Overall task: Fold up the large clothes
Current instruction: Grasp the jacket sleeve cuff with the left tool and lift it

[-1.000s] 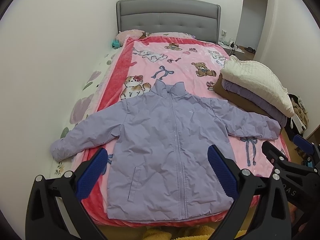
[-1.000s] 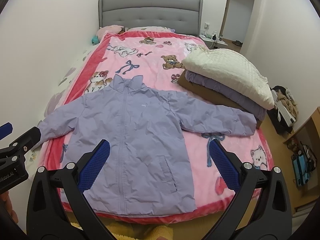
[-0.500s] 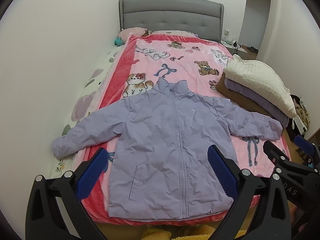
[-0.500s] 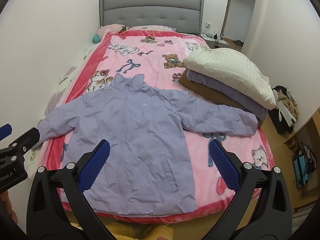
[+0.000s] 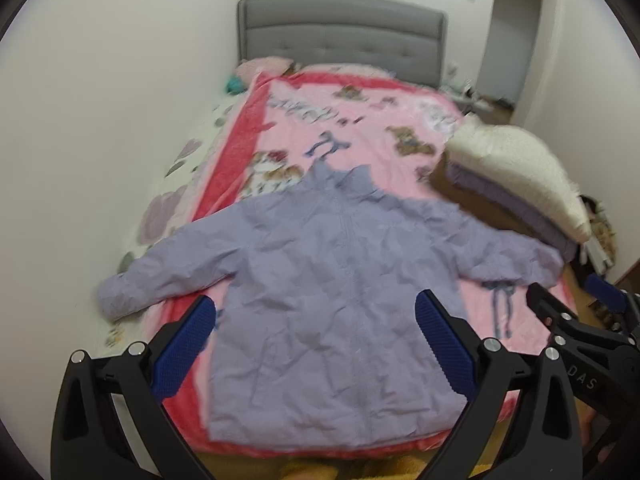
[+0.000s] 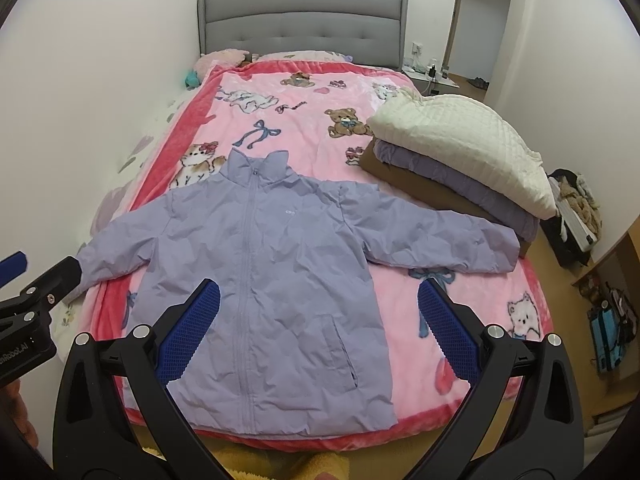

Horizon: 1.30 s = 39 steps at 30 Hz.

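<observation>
A lilac zip-up jacket point(image 6: 276, 280) lies flat, front up, on the pink cartoon blanket point(image 6: 304, 120), sleeves spread to both sides, hem at the bed's foot edge. It also shows, blurred, in the left wrist view point(image 5: 336, 292). My left gripper point(image 5: 316, 320) is open and empty, held above the jacket's lower half. My right gripper point(image 6: 320, 304) is open and empty, above the jacket's lower right side. The left gripper also shows at the left edge of the right wrist view point(image 6: 36, 292).
A stack of folded clothes point(image 6: 460, 156), cream on lilac on brown, sits on the bed's right side by the right sleeve. Grey headboard point(image 6: 304, 20) and pillows at the far end. White wall along the left. Bags point(image 6: 576, 208) on the floor at right.
Both grippers have drifted slightly towards the bed; the left wrist view is now blurred from motion. The jacket has not moved and both grippers stay open.
</observation>
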Tool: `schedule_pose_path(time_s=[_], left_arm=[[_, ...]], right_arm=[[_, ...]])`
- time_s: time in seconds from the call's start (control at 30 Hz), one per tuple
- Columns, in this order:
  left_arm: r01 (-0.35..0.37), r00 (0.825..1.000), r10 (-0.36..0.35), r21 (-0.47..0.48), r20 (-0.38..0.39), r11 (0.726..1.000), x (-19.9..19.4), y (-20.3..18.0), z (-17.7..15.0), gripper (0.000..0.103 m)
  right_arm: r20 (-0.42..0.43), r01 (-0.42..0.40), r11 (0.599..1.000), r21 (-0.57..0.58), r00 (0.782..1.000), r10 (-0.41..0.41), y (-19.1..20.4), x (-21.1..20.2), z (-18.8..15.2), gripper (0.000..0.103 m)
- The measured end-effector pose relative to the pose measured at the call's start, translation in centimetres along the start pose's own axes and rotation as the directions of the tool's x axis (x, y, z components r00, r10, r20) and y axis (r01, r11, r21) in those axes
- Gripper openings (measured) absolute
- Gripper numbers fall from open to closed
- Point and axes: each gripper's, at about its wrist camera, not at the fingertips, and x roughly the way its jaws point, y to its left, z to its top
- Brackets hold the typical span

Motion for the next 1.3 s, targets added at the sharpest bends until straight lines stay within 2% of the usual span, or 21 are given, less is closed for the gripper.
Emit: schedule_pose_path(time_s=[0.03, 0.1, 0.27, 0.37, 0.43, 0.5, 0.57, 0.63, 0.67, 0.7, 0.8, 0.87, 0.93, 1.07, 1.13, 1.17, 1.27, 1.3], left_arm=[[0.04, 0.999, -0.04, -0.002, 0.023, 0.999, 0.0, 0.2, -0.1, 0.098], [0.075, 0.997, -0.075, -0.03, 0.019, 0.997, 0.4, 0.4, 0.1, 0.098], [0.049, 0.998, -0.057, -0.174, -0.039, 0.984, 1.9, 2.5, -0.4, 0.098], [-0.005, 0.997, -0.017, -0.289, -0.076, 0.957, 2.9, 5.3, -2.0, 0.098], [-0.029, 0.995, -0.006, -0.352, -0.098, 0.936, 3.6, 7.2, -3.1, 0.098], [-0.058, 0.992, 0.003, -0.439, -0.123, 0.897, 5.0, 10.5, -4.8, 0.098], [-0.043, 0.992, -0.024, -0.514, -0.124, 0.857, 6.3, 13.7, -6.3, 0.098], [-0.033, 0.991, -0.056, -0.615, -0.125, 0.788, 8.7, 18.8, -8.1, 0.098], [-0.033, 0.991, -0.06, -0.642, -0.122, 0.766, 9.7, 20.5, -8.7, 0.098], [-0.045, 0.991, -0.054, -0.691, -0.12, 0.721, 11.6, 23.9, -9.8, 0.098], [-0.053, 0.994, -0.043, -0.786, -0.1, 0.616, 15.5, 30.7, -12.1, 0.098], [-0.061, 0.997, -0.013, -0.826, -0.082, 0.56, 18.3, 35.6, -13.4, 0.098], [-0.058, 0.998, 0.011, -0.839, -0.062, 0.541, 20.3, 39.0, -14.2, 0.098], [-0.056, 0.996, 0.083, -0.848, -0.014, 0.527, 23.9, 45.2, -15.5, 0.098], [-0.047, 0.997, 0.083, -0.864, -0.006, 0.501, 25.7, 47.9, -16.0, 0.098], [-0.035, 0.997, 0.071, -0.877, -0.002, 0.478, 26.8, 49.2, -16.2, 0.098], [-0.004, 0.999, 0.037, -0.907, 0.013, 0.422, 28.9, 51.5, -16.4, 0.098], [0.0, 0.999, 0.032, -0.911, 0.015, 0.413, 29.3, 52.0, -16.4, 0.098]], right_arm=[[0.02, -0.022, 1.0, -0.005, 1.0, 0.022, 0.0, 0.0, 0.0, 0.095], [0.048, -0.053, 0.998, -0.023, 0.997, 0.054, 0.0, 0.0, 0.0, 0.095], [0.084, -0.147, 0.982, -0.118, 0.984, 0.157, 0.5, 0.9, 0.2, 0.095], [0.05, -0.202, 0.965, -0.167, 0.976, 0.213, 1.0, 2.2, 0.7, 0.095], [0.014, -0.267, 0.949, -0.168, 0.962, 0.273, 1.5, 3.5, 0.8, 0.095], [-0.018, -0.325, 0.934, -0.146, 0.945, 0.326, 2.0, 4.5, 1.0, 0.095], [-0.064, -0.341, 0.932, -0.122, 0.94, 0.336, 3.4, 5.7, 1.3, 0.095], [-0.094, -0.339, 0.933, -0.116, 0.939, 0.33, 5.0, 6.4, 1.7, 0.095], [-0.099, -0.337, 0.933, -0.122, 0.94, 0.327, 6.1, 6.5, 1.8, 0.095], [-0.099, -0.33, 0.935, -0.132, 0.943, 0.319, 7.0, 6.7, 1.9, 0.095], [-0.126, -0.288, 0.943, -0.169, 0.955, 0.269, 11.1, 7.2, 2.2, 0.095], [-0.16, -0.285, 0.945, -0.161, 0.952, 0.26, 14.0, 7.6, 2.4, 0.095], [-0.179, -0.287, 0.944, -0.159, 0.949, 0.259, 16.4, 8.0, 2.6, 0.095], [-0.204, -0.275, 0.939, -0.207, 0.951, 0.234, 20.6, 8.9, 2.9, 0.095], [-0.22, -0.255, 0.937, -0.238, 0.954, 0.203, 22.5, 9.5, 3.1, 0.095], [-0.229, -0.248, 0.936, -0.25, 0.954, 0.192, 23.3, 9.8, 3.2, 0.095], [-0.259, -0.226, 0.935, -0.272, 0.953, 0.155, 25.1, 10.8, 3.3, 0.095], [-0.266, -0.223, 0.935, -0.276, 0.952, 0.149, 25.4, 11.1, 3.3, 0.095]])
